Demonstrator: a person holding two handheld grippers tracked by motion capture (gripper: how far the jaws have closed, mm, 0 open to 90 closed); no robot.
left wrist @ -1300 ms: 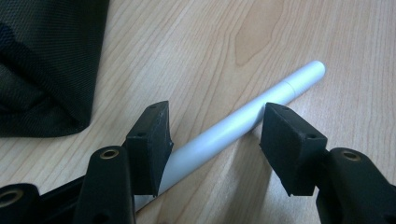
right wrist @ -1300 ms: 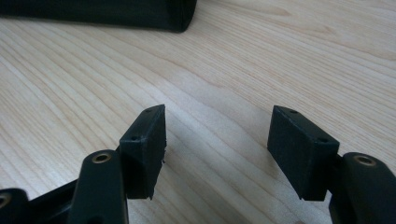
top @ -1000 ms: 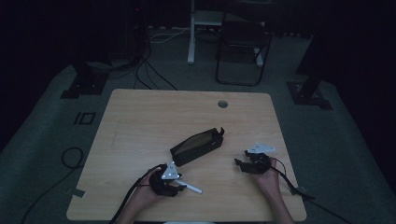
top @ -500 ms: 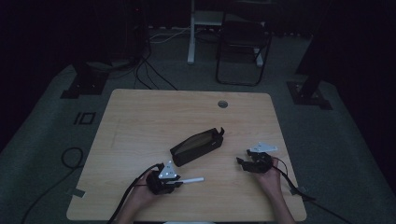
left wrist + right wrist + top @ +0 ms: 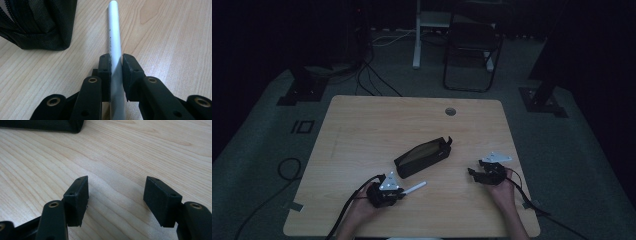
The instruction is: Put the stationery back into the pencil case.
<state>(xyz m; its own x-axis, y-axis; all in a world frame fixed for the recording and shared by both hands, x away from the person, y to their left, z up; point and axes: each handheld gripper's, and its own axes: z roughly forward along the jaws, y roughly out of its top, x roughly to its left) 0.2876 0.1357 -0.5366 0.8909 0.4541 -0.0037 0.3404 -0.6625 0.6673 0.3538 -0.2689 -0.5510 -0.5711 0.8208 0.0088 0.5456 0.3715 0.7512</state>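
Both jaws of my left gripper [image 5: 116, 66] have just closed onto the white pen [image 5: 114, 37] near the tabletop's [image 5: 362, 130] front edge. Right gripper [image 5: 116, 200] sits empty, jaws apart. I'd lift level, then angle the tip toward the open pencil case [image 5: 422, 156].

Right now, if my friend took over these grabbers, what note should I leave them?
Left gripper: has just closed on the white pen, which lies low over the table.
Right gripper: open, nothing between its jaws, near the table's right edge.
Black pencil case: mid-table, zip open.
Done: pen gripped.
Left, probably: carry the pen into the case, maybe steadying it with the right gripper.
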